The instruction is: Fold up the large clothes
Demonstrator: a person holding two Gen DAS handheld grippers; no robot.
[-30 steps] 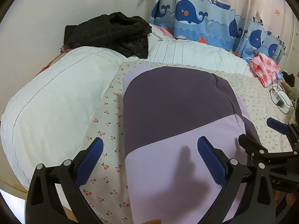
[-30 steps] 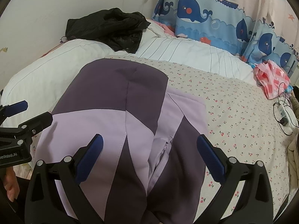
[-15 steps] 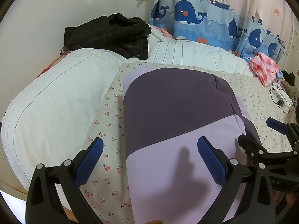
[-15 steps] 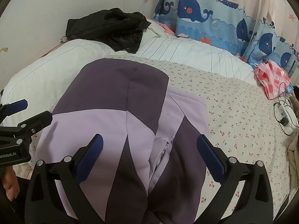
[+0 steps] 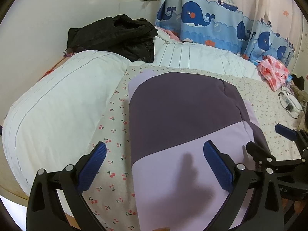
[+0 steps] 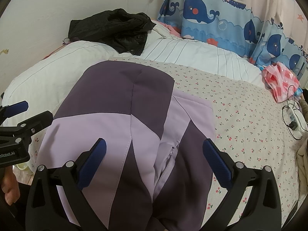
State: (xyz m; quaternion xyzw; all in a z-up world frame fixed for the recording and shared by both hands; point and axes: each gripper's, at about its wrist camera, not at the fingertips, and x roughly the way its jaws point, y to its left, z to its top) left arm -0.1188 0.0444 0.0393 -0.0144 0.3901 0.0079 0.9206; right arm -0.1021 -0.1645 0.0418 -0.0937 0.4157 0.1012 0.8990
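A large jacket in dark purple and lilac (image 5: 182, 134) lies folded on the cherry-print sheet (image 5: 113, 134) of the bed, its zipper side showing in the right wrist view (image 6: 134, 127). My left gripper (image 5: 154, 163) is open and empty, held just above the jacket's near left part. My right gripper (image 6: 154, 159) is open and empty above the jacket's near right part. Each gripper shows at the edge of the other's view, the right one (image 5: 269, 148) and the left one (image 6: 21, 119).
A white striped duvet (image 5: 57, 105) lies left and behind. A black garment (image 5: 115, 36) lies at the back by the wall. A whale-print curtain (image 5: 211, 25) hangs behind. A pink bag (image 6: 281, 80) and a power strip with cable (image 6: 294, 119) lie at the right.
Both grippers have drifted very slightly; the jacket lies as before and both stay open.
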